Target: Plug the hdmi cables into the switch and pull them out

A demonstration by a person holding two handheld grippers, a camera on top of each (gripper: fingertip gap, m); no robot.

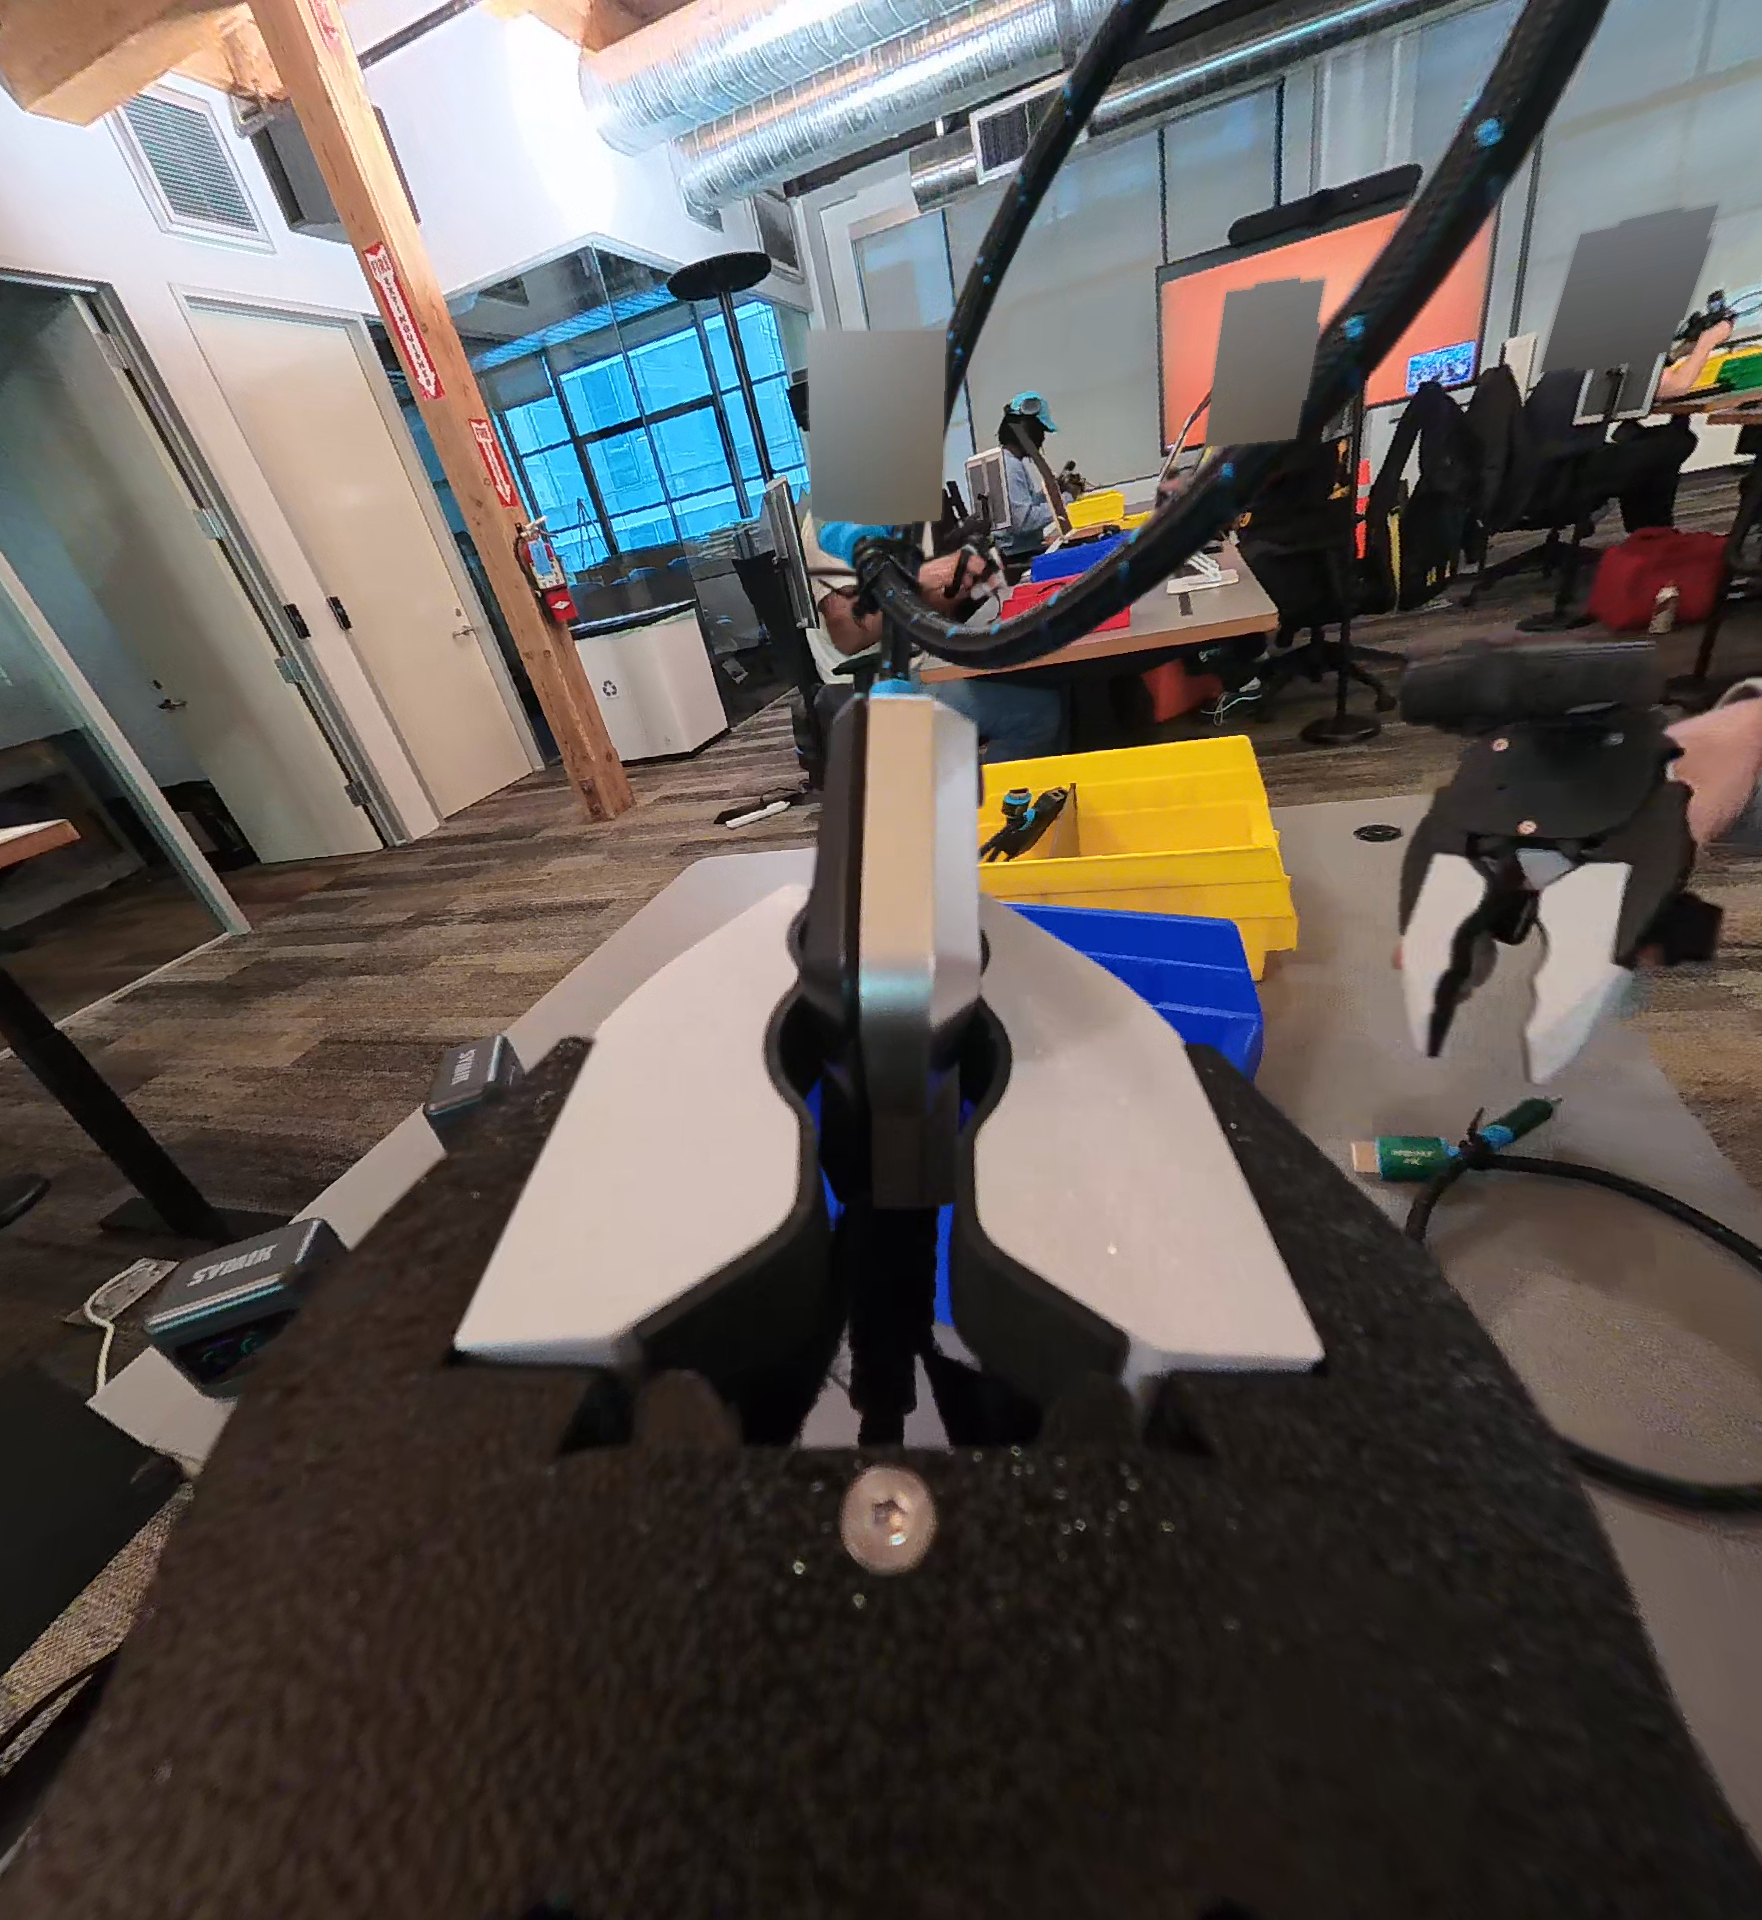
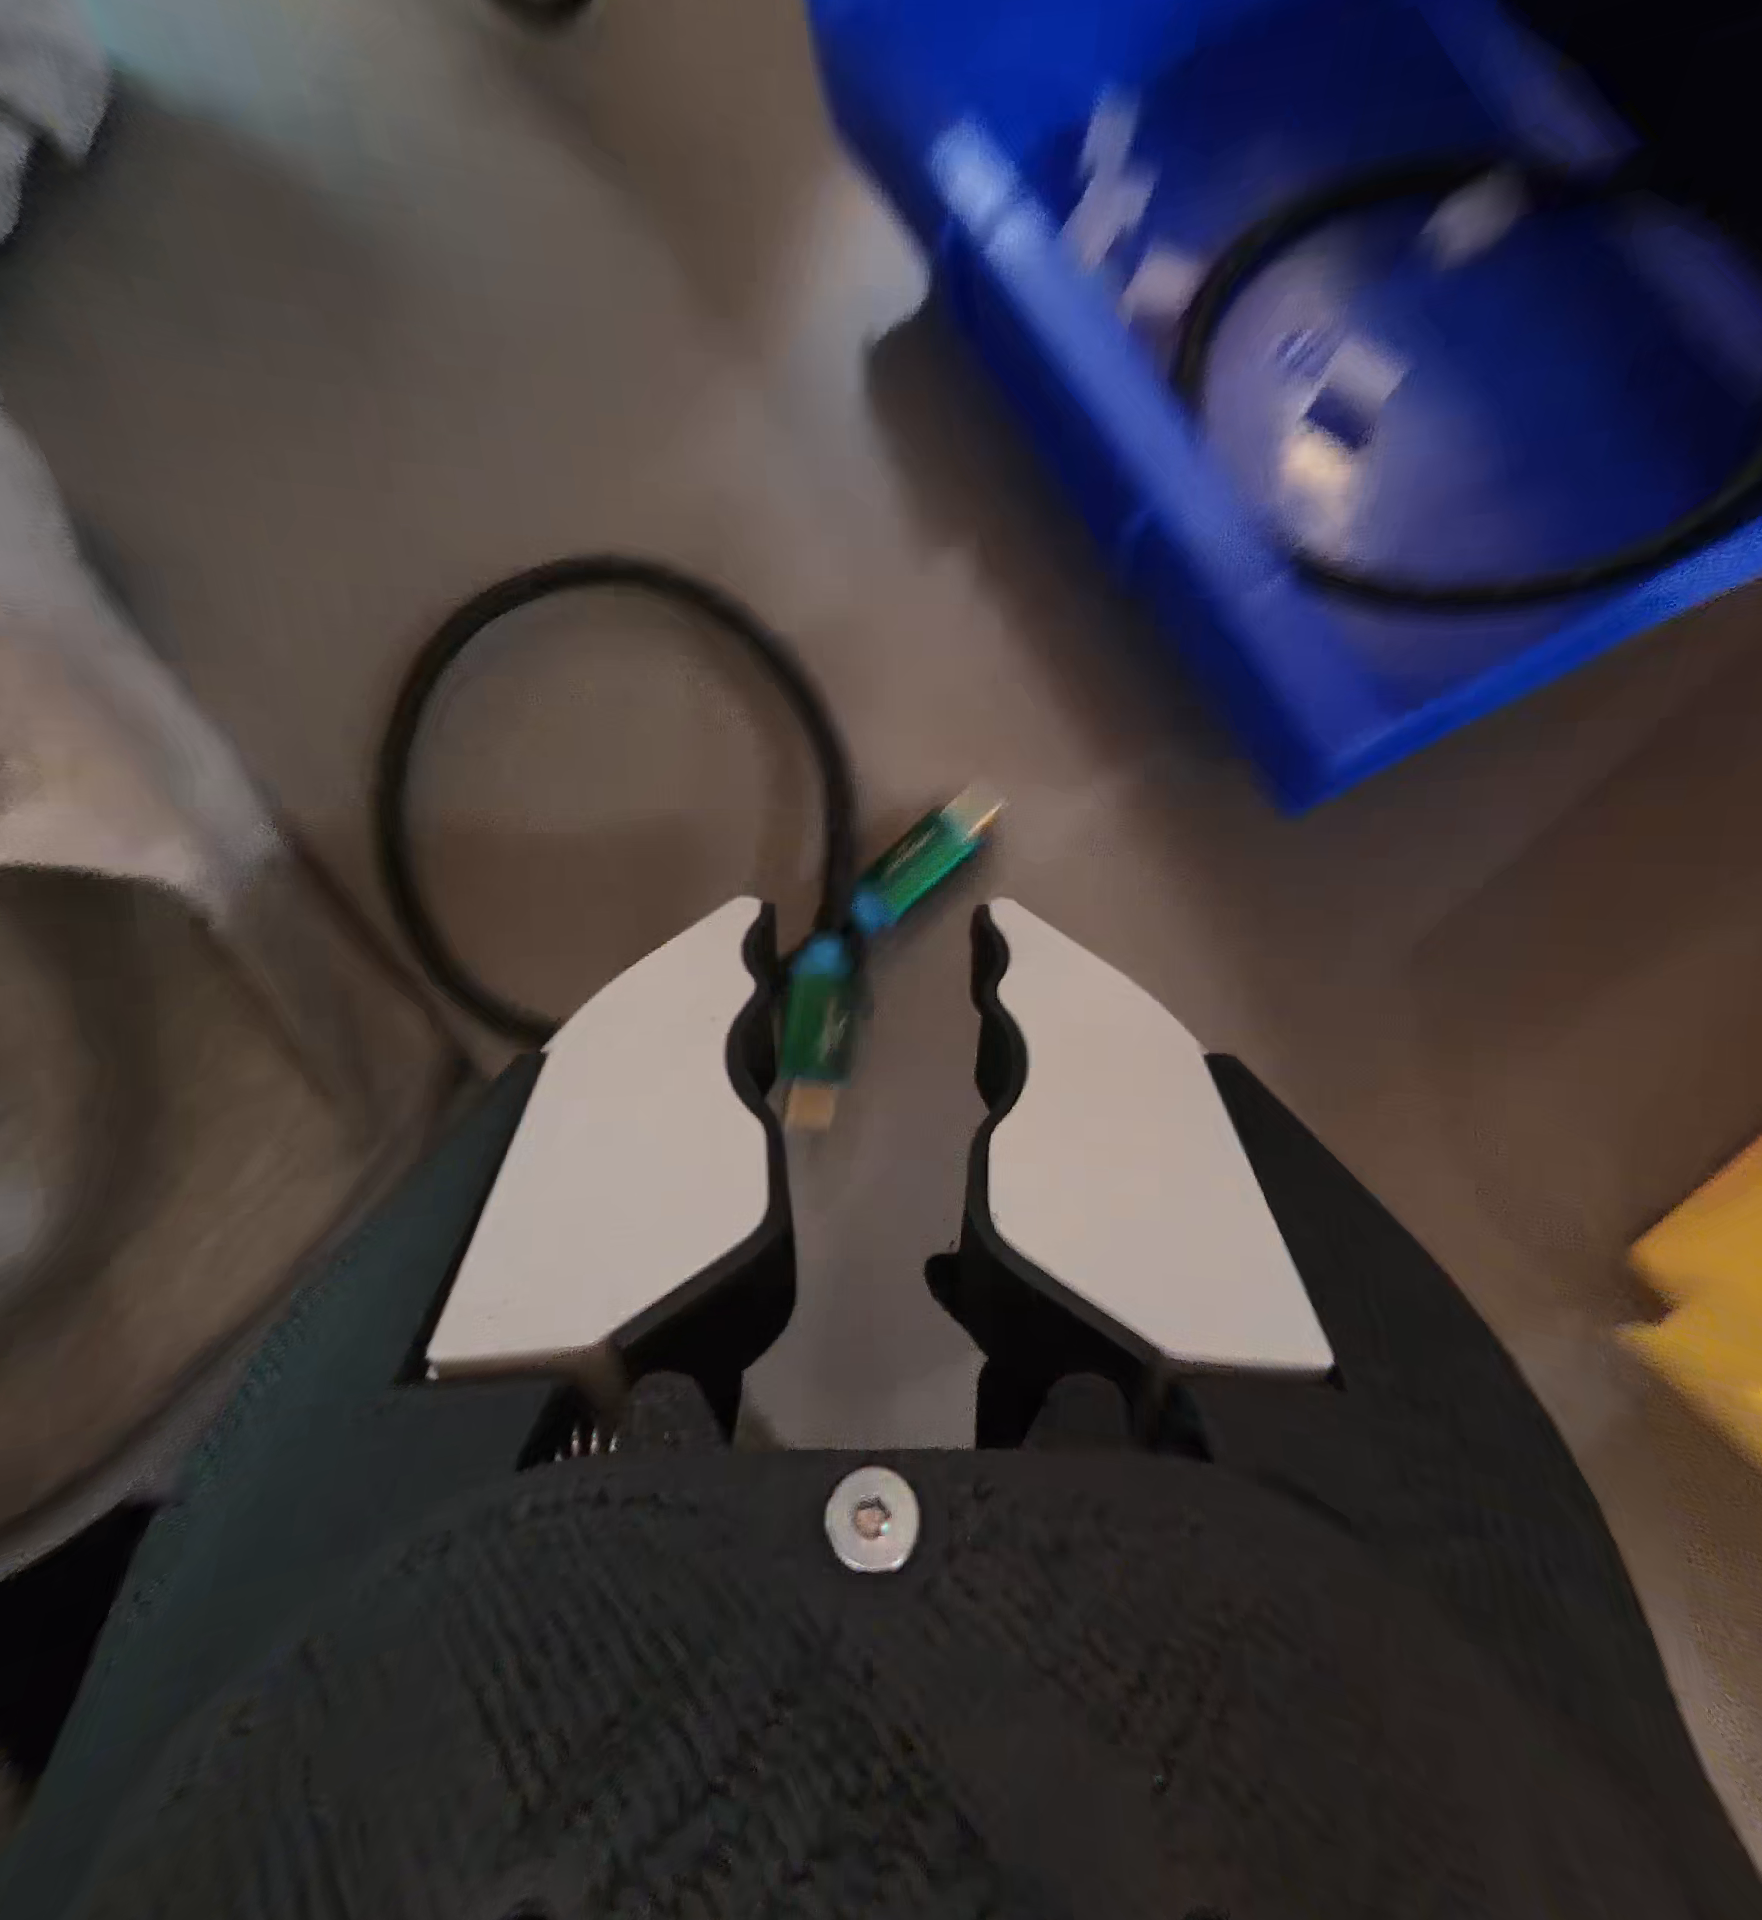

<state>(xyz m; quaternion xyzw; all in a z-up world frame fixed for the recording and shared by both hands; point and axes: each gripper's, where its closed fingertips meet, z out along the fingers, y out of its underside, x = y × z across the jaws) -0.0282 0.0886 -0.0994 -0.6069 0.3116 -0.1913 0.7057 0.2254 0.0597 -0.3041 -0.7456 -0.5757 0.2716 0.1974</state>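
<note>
**Grey plug pinched in my left claw, right claw spread over the green plugs**

My left claw was pinching a grey plug, upright, just this side of the blue bin. The plug seated in the round notch of my fingers. Its black braided lead looped high above the bin. I judged the plug hard and smooth-faced, so likely to slip, with the limp lead dragging on it. Its flat sides looked the best hold.

My right claw was spread and pinched nothing. It hung over the table, right of the blue bin as my left camera saw it. Under it lay two green plugs bound with blue ties, their thin black cable coiled on the table. One plug lay close by my left finger; blur hid any touch. That coil looked light and floppy. I'd take the stiff plug bodies, not the cable.

The yellow bin stood behind the blue one.
</note>
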